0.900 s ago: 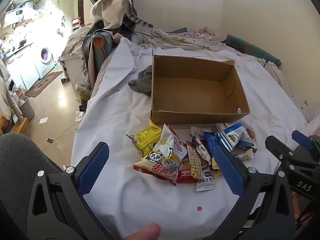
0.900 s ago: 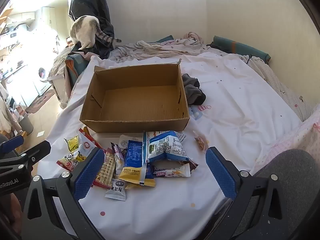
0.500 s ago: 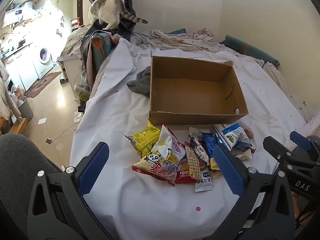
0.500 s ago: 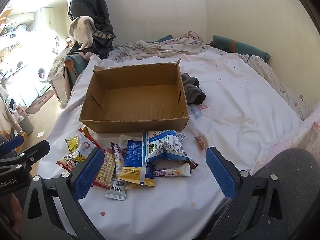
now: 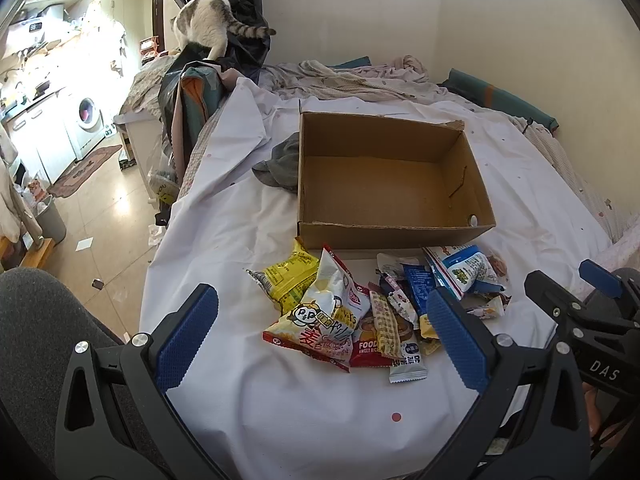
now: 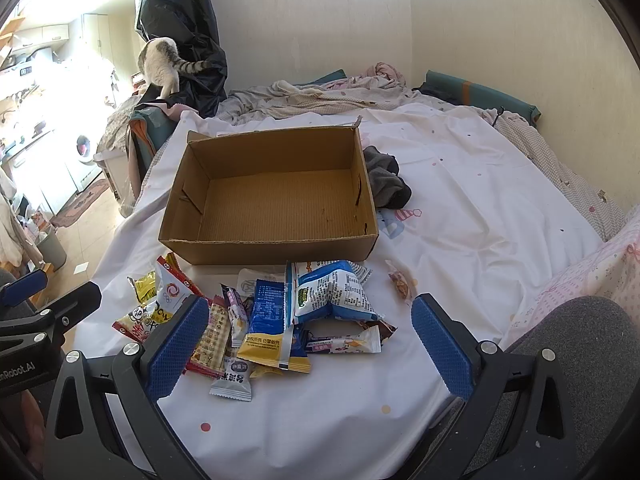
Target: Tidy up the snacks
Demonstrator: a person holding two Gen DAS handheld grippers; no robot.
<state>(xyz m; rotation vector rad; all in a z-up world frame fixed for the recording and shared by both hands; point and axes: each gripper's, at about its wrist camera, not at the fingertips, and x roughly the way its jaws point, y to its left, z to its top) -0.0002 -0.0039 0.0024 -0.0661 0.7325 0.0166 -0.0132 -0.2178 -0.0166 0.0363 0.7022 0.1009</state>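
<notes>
Indoors, on a bed covered by a white sheet (image 5: 248,224), an open cardboard box (image 5: 384,176) sits with nothing visible inside it. Just in front of the box, on its near side, lies a loose pile of snack packets (image 5: 360,308). On the pile's left are a yellow packet (image 5: 288,276) and a white chip bag with a cartoon face (image 5: 324,312), which overlaps a red packet. On its right lie a blue and white bag (image 6: 332,292), a blue packet with a yellow lower edge (image 6: 272,332) and a small white packet (image 6: 234,380) at the near edge. 1 small snack (image 6: 400,284) lies apart, to the right of the pile.

2 grippers hover above the near edge of the sheet, both tilted downward toward the snacks. The left gripper (image 5: 320,332) is spread wide with nothing between its blue pads, and so is the right gripper (image 6: 308,344); neither touches a packet. Each gripper's black frame shows at the edge of the other's view.

A dark grey cloth (image 6: 384,184) lies crumpled against 1 side of the box. Rumpled bedding (image 5: 352,76) is bunched along the far wall. A white and grey cat (image 5: 208,24) stands on dark fabric at the bed's far left corner. Beyond it, a washing machine (image 5: 88,114) stands in a bright room.
</notes>
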